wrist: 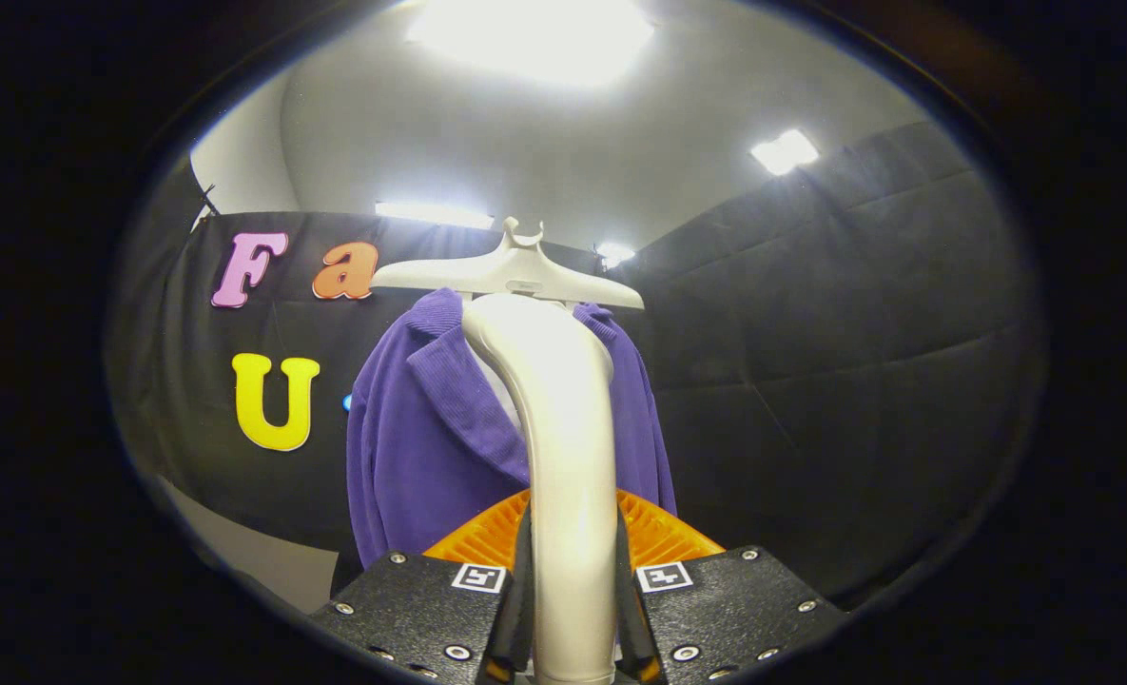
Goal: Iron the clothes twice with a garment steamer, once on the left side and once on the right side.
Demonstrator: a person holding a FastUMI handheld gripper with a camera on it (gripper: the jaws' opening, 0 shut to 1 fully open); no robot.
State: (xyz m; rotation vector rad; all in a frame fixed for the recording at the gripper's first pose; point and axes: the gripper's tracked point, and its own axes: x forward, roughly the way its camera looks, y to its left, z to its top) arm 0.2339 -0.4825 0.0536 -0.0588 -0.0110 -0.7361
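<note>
Garment steamer handle sits pinched between both fingers of the gripper, its head before the purple jacket on a white hanger.

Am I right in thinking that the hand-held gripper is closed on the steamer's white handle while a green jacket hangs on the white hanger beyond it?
Not quite: in the gripper view the jacket is purple, not green. The rest holds: the hand-held gripper is closed on the steamer's white handle, and the jacket hangs on the white hanger beyond it.

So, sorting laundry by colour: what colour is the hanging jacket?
Purple jacket, clearest in the gripper view.
</note>
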